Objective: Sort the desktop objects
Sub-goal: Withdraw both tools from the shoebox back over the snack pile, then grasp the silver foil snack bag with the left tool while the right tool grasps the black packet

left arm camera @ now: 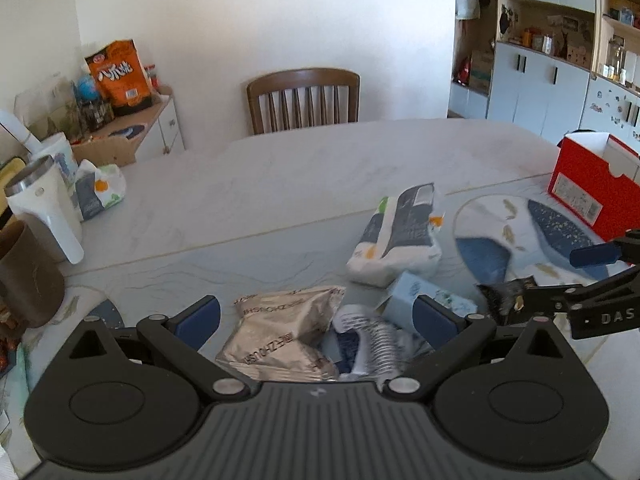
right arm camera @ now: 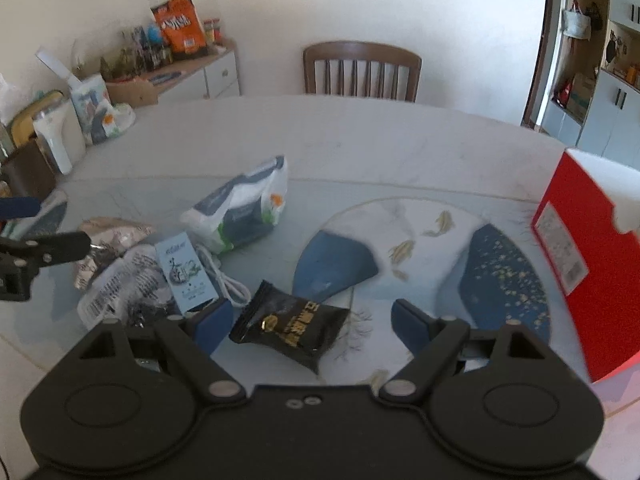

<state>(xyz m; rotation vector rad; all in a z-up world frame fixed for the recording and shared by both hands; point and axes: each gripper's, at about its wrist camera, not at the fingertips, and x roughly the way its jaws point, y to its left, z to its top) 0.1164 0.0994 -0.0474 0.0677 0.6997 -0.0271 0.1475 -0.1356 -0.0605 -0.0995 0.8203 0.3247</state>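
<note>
**Mia:** Left wrist view first. What do the fingers look like?

**Ben:** The left gripper [left arm camera: 316, 320] is wide open and holds nothing. A crinkly silver packet [left arm camera: 286, 332] lies on the table between its two blue fingers [left arm camera: 198, 320]. Just by the right finger are a striped see-through bag [left arm camera: 374, 340] and a small light blue box [left arm camera: 424, 294].

**Mia:** And past the fingers?

**Ben:** A white and blue tissue pack [left arm camera: 400, 236] lies a bit ahead, to the right. Far ahead is a brown wooden chair [left arm camera: 304, 98] at the far side of the table [left arm camera: 280, 176]. The table is pale, like marble. Far off to the right stands a red box [left arm camera: 592, 188] with its top open.

**Mia:** What about the right one?

**Ben:** The right gripper [right arm camera: 312, 326] is wide open too, with nothing in it. A black snack packet [right arm camera: 290, 326] lies between its fingers [right arm camera: 412, 326], nearer the left one, on a round mat [right arm camera: 432, 264] with blue shapes and little gold fish.

**Mia:** What else is near?

**Ben:** A white cable [right arm camera: 224, 276] lies ahead of the left finger, by the blue box. The red box is off to the right of the right finger.

**Mia:** And the room?

**Ben:** White walls. A low cabinet [right arm camera: 192, 78] on the far left with an orange snack bag [right arm camera: 180, 24] on top. A white jug [left arm camera: 44, 216] stands at the table's left edge. Grey cupboards [left arm camera: 536, 84] and shelves are far right.
</note>
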